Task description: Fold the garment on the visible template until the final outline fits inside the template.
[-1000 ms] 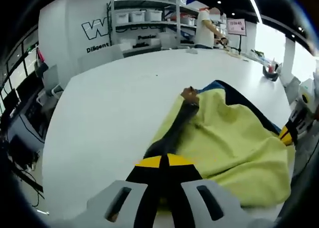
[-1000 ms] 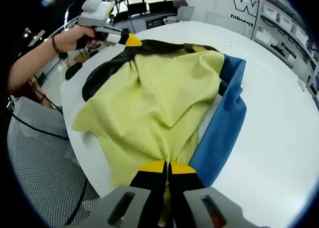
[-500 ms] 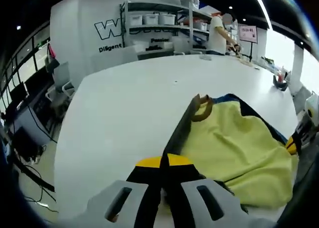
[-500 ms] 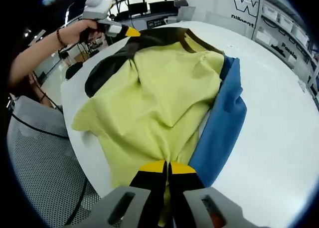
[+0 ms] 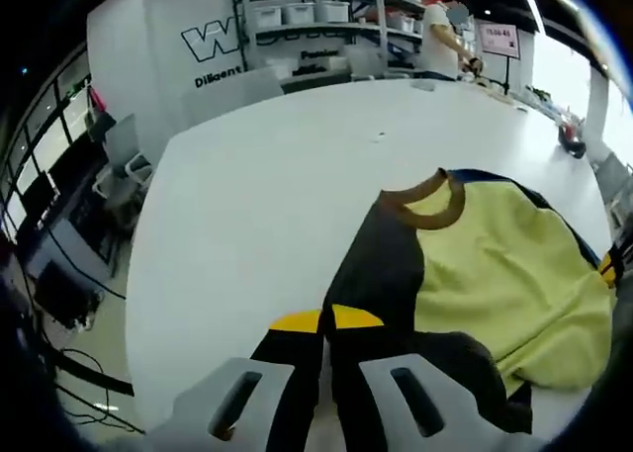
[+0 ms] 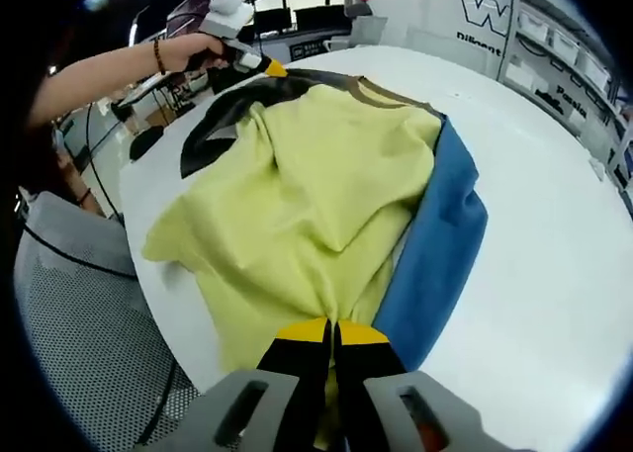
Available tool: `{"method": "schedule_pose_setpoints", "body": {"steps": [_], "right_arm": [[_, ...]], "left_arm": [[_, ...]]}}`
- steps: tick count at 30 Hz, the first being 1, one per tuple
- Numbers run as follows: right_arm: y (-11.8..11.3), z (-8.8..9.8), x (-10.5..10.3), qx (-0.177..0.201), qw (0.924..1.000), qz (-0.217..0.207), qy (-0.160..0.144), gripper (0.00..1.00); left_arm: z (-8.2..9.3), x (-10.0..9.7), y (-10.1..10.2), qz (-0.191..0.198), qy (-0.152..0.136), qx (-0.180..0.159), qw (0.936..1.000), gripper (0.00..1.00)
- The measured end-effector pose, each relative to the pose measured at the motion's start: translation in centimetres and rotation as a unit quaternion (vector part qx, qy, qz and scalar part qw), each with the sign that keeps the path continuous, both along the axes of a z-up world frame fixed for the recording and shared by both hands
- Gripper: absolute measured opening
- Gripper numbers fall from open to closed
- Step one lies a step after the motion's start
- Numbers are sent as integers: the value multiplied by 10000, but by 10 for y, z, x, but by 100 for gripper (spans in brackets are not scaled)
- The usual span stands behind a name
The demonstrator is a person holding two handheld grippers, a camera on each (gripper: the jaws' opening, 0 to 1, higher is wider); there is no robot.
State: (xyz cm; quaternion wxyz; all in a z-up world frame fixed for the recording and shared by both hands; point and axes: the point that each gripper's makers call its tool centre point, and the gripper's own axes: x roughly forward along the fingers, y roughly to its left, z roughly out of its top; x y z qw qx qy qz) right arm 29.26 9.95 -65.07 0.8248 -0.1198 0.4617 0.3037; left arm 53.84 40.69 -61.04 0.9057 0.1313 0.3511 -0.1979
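A yellow garment [image 6: 307, 205] with a dark sleeve [image 6: 227, 116] and brown collar [image 5: 427, 197] lies on a blue template [image 6: 440, 244] on the white table [image 6: 554, 274]. My left gripper [image 5: 324, 323] is shut on the dark shoulder fabric [image 5: 381, 274]; in the right gripper view it [image 6: 267, 68] is held by a hand [image 6: 193, 48] at the garment's far corner. At the near hem my right gripper [image 6: 332, 335] is shut on yellow cloth. Its yellow tip [image 5: 605, 266] peeks in at the right of the left gripper view.
The table's near edge drops to a mesh chair [image 6: 89, 343] at the left. Shelves with bins [image 5: 307, 27] and a person [image 5: 445, 37] stand beyond the table's far end. Desks with monitors [image 6: 287, 17] line the back.
My left gripper has pulled the dark shoulder outward and away from the right gripper, spreading the garment flatter and exposing the collar. The right gripper has kept its hold in place.
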Motion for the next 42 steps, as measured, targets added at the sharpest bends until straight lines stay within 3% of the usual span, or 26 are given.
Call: {"method": "schedule_pose_setpoints", "body": {"steps": [5, 11, 16, 19, 21, 23, 26, 32, 38, 42], "right_arm": [[0, 0, -2, 21, 10000, 15, 8, 0], [2, -1, -3, -218, 9994, 259, -104, 0], [1, -1, -3, -217, 9993, 271, -117, 0], [1, -1, -3, -216, 9994, 256, -118, 0], [1, -1, -3, -226, 9993, 274, -134, 0], [1, -1, -3, -264, 9990, 315, -157, 0], [2, -1, -3, -309, 9987, 357, -171, 0], [1, -1, -3, -247, 9993, 257, -132, 0], [1, -1, -3, -225, 9994, 242, -132, 0], [1, -1, -3, -217, 9994, 219, -127, 0]], "left_arm": [[-7, 4, 4, -15, 104, 36, 9999, 0], [-18, 8, 9, 188, 116, 11, 9998, 0], [-18, 9, 12, 317, 118, -163, 9993, 0], [-16, 11, 17, 263, -27, -17, 9996, 1], [-17, 7, 25, 291, 105, 231, 9993, 0], [-15, 6, 37, 612, 154, 311, 9975, 1], [4, 6, 45, 621, -178, 138, 9978, 6], [23, -23, 27, 552, -353, -383, 9971, 13], [27, -47, 9, 337, -377, -506, 9974, 12], [19, -65, -8, -15, -291, -382, 9988, 9]]}}
